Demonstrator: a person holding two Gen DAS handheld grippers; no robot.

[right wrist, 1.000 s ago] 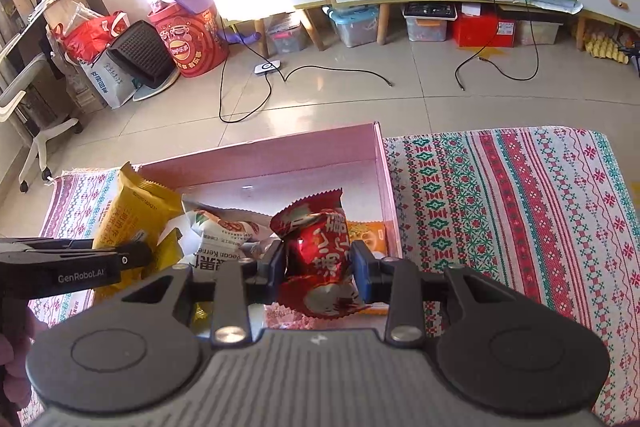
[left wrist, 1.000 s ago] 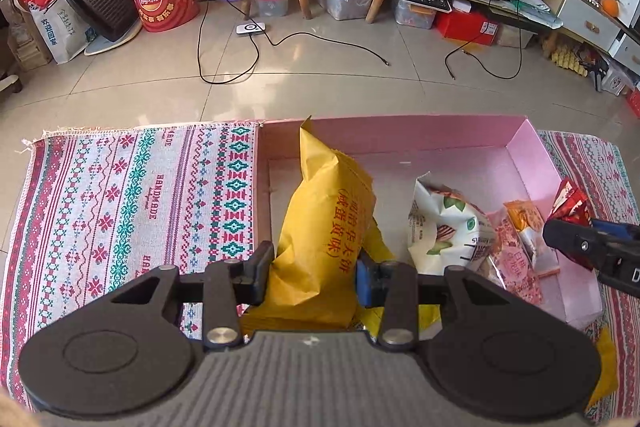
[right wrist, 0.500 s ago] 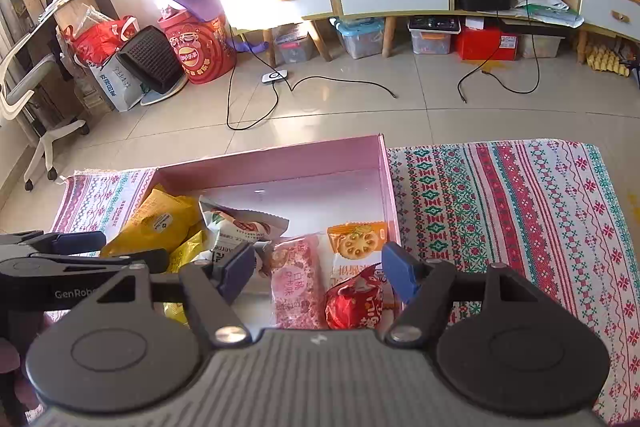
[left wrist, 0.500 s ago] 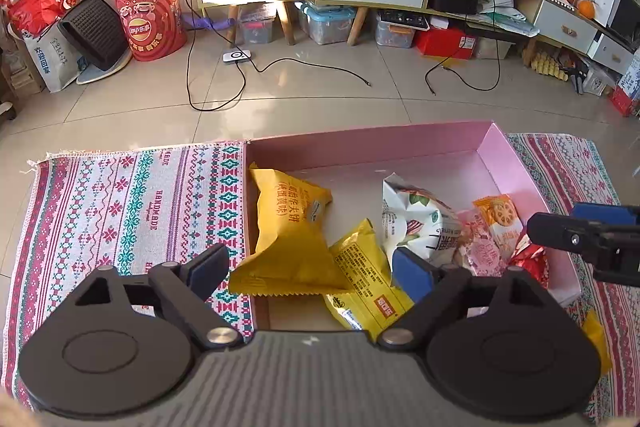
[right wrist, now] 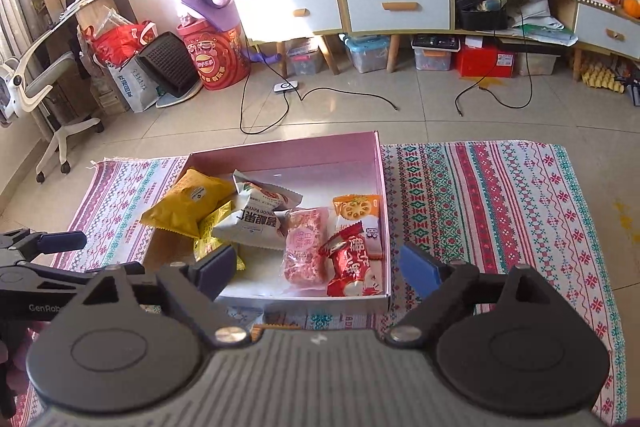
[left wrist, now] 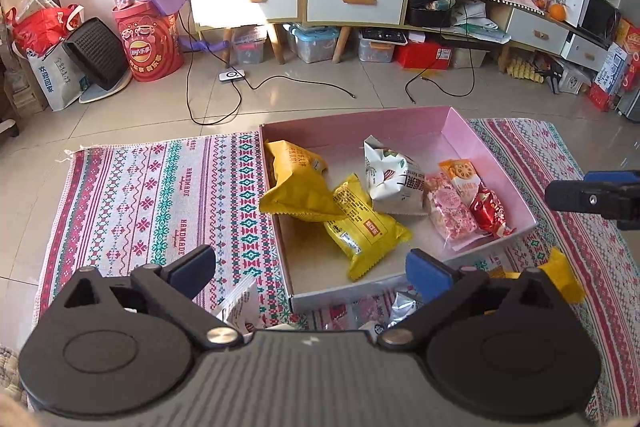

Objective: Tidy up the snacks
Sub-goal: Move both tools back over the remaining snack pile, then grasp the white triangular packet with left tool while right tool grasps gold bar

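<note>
- Hovering both tools near the front of the shallow pink cardboard box point(left wrist: 496, 143), I see the left gripper point(left wrist: 310, 269) spread wide with nothing between its blue pads; its jaws have just been opening.
- My right gripper point(right wrist: 318, 269) stands likewise spread and empty, its jaws just opened too, with the red foil snack packet point(right wrist: 350, 267) lying in the box just ahead of it, touching the near right corner.
- Six packets lie inside the box: a puffy yellow bag point(left wrist: 296, 183) at the left wall, a flatter yellow packet point(left wrist: 362, 225) partly under it, a white pillow bag point(left wrist: 394, 179), a pink clear-wrapped bar point(left wrist: 450, 207), an orange biscuit packet point(left wrist: 460, 173) and the red one.
- What remains, I judge, is on the patterned woven cloth point(left wrist: 152, 195) outside the box: a white sachet edge point(left wrist: 240, 301), a silvery wrapper point(left wrist: 402, 307) and a yellow wrapper point(left wrist: 560, 277), all just in front of the box's near wall.
- These sit below and behind the left jaws, so I'd need to draw back and tip down; the left tool is nearer the sachet, while the yellow wrapper lies toward the right tool's side.
- Their long axes are mostly hidden by the gripper body, so I cannot tell them.
</note>
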